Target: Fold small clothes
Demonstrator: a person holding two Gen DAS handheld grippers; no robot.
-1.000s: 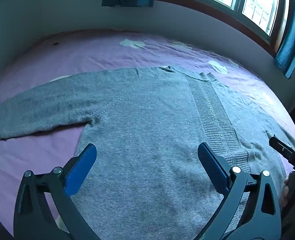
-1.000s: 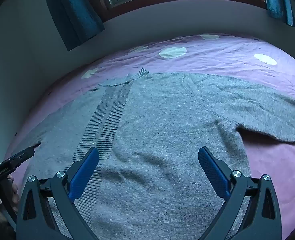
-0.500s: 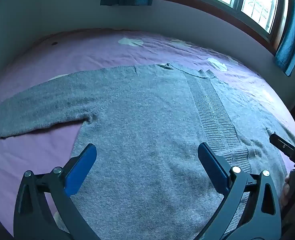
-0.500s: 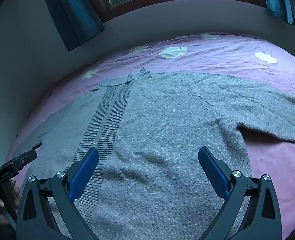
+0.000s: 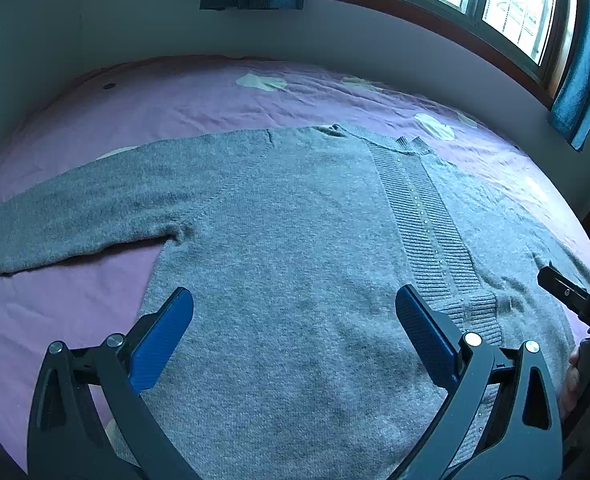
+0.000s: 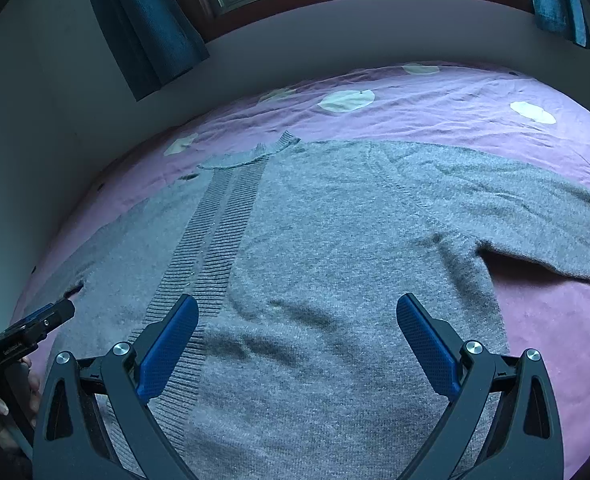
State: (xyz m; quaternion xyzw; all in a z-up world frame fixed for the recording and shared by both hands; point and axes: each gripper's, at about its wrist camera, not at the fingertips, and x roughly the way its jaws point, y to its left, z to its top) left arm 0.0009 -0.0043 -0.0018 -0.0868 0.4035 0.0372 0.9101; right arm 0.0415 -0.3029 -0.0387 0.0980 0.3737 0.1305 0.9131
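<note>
A grey knit cardigan (image 5: 295,240) (image 6: 335,264) lies spread flat on a purple bed sheet, collar toward the window, with a ribbed button band (image 5: 427,224) (image 6: 215,240) down its middle. One sleeve (image 5: 67,216) stretches left in the left wrist view; the other sleeve (image 6: 535,216) stretches right in the right wrist view. My left gripper (image 5: 293,312) hovers open over the left half of the body near the hem. Over the right half, my right gripper (image 6: 297,316) is open too. Neither holds anything.
The purple sheet (image 5: 175,96) (image 6: 455,92) with pale round spots covers the bed up to a grey wall. A window with dark blue curtains (image 6: 147,28) is behind. The other gripper's tip (image 5: 575,300) (image 6: 27,332) shows at each view's edge.
Both grippers have drifted slightly, staying open above the cardigan. The cardigan has not moved.
</note>
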